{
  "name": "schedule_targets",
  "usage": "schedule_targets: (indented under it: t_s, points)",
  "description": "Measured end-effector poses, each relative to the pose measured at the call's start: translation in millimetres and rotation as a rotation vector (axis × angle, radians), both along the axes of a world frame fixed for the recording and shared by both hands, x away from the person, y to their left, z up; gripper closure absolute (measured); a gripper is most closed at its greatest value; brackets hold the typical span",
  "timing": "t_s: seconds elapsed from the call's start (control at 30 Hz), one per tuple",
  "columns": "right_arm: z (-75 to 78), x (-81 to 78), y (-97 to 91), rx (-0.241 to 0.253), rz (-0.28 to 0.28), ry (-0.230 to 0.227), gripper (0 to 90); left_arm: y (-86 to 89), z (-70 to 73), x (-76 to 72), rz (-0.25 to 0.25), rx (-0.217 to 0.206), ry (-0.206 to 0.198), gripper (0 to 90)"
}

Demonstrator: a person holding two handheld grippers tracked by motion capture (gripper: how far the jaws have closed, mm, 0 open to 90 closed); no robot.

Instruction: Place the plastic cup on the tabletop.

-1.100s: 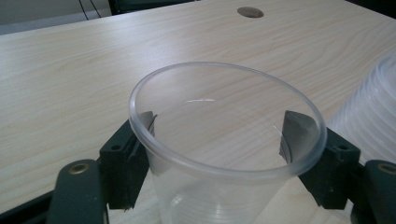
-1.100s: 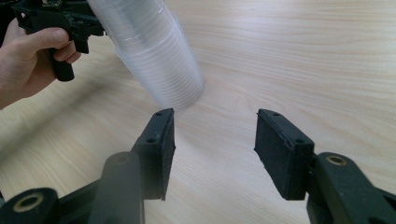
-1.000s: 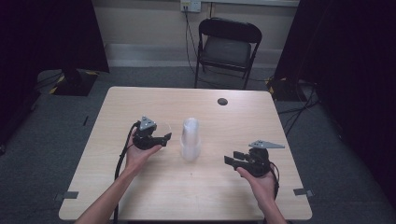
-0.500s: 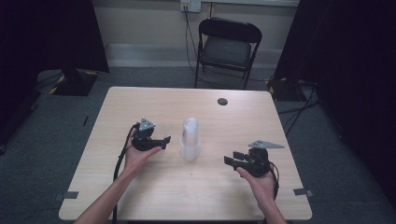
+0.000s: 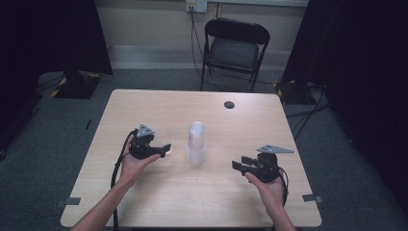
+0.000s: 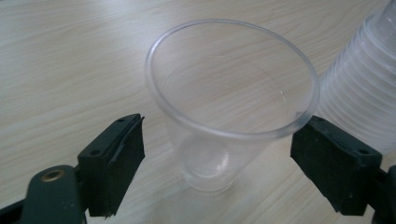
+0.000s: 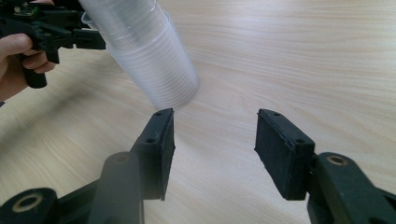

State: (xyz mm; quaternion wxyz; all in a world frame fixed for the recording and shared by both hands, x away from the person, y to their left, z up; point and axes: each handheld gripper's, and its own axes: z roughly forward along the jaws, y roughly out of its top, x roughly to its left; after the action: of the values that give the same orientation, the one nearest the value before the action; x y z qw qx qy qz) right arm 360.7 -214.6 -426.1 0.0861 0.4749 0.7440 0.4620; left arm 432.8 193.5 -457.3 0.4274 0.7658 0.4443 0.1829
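Note:
A single clear plastic cup stands upright on the wooden table between the jaws of my left gripper. These jaws have just been opening wide, then closing a little. The left pad stands clear of the cup and the right pad sits close by its rim, so the gripper is open. A tall stack of clear cups rises mid-table, just right of the left gripper. My right gripper rests right of the stack, open and empty, aimed at the stack's base.
A small dark round object lies near the table's far edge. A black folding chair stands behind the table. The other hand and its gripper show past the stack in the right gripper view.
The left gripper has drawn back slightly to the left, away from the stack. The right gripper and the stack have kept still.

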Motion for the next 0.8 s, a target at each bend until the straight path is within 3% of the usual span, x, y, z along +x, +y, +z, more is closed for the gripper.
schedule_targets:
  t_s: [0.1,0.37,0.6,0.67,0.8]
  points:
    - [-0.8,0.6,-1.9,-0.003,-0.008,-0.001,47.1,5.3,4.9,-4.6,0.002,-0.026,-0.001,16.8]
    - [-1.0,-0.8,-5.2,-0.008,-0.017,-0.012,46.7,13.6,15.4,-15.0,0.006,-0.027,0.024,16.0]
    - [-1.4,-1.4,-8.8,-0.007,-0.027,-0.014,46.5,17.2,22.0,-29.7,-0.003,-0.012,0.017,15.9]
    - [-2.0,-1.4,-9.5,-0.007,-0.030,-0.014,46.5,18.7,25.6,-35.2,-0.023,-0.011,0.013,15.9]
    - [-2.6,-2.0,-9.6,-0.010,-0.029,-0.016,46.4,21.8,30.5,-42.7,-0.019,-0.022,0.007,15.8]
